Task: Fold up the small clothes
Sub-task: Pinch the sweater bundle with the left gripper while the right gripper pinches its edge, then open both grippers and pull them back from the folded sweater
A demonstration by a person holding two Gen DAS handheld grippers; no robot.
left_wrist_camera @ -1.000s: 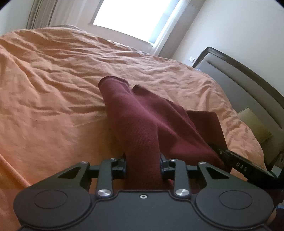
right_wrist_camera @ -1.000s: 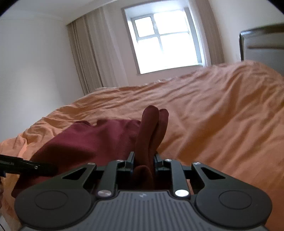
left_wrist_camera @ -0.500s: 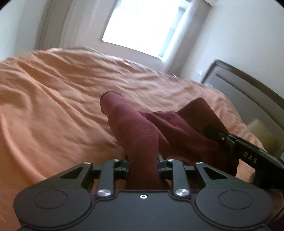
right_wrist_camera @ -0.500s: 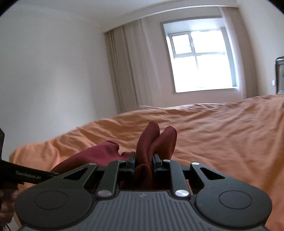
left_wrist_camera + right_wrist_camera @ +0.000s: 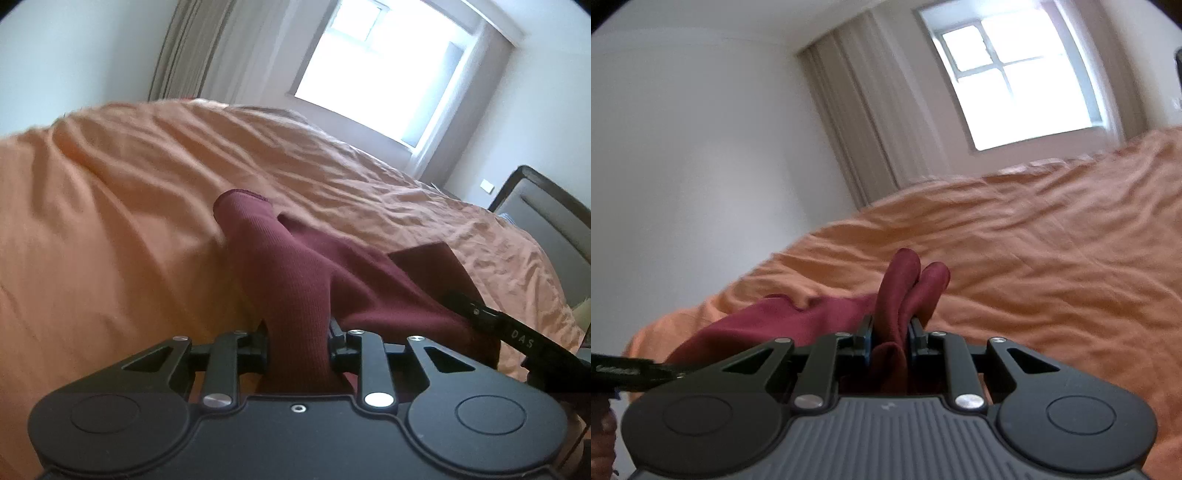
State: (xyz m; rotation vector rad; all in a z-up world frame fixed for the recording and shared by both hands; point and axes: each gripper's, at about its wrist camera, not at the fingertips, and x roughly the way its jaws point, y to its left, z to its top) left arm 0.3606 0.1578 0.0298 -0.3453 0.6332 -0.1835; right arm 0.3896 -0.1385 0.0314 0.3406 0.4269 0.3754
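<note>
Together, we grip a maroon garment (image 5: 295, 295) above the orange bed (image 5: 110, 240): our left tool (image 5: 297, 339) is clamped on a bunched sleeve-like end, our right tool (image 5: 889, 338) pinches a doubled fold of the same cloth. Most of it hangs between the two tools, close over the bedspread. To fold well, we judge, both tools should keep level, hold the cloth taut, then lower it flat so the edges meet before letting go. No basket or drawer shows in either view.
</note>
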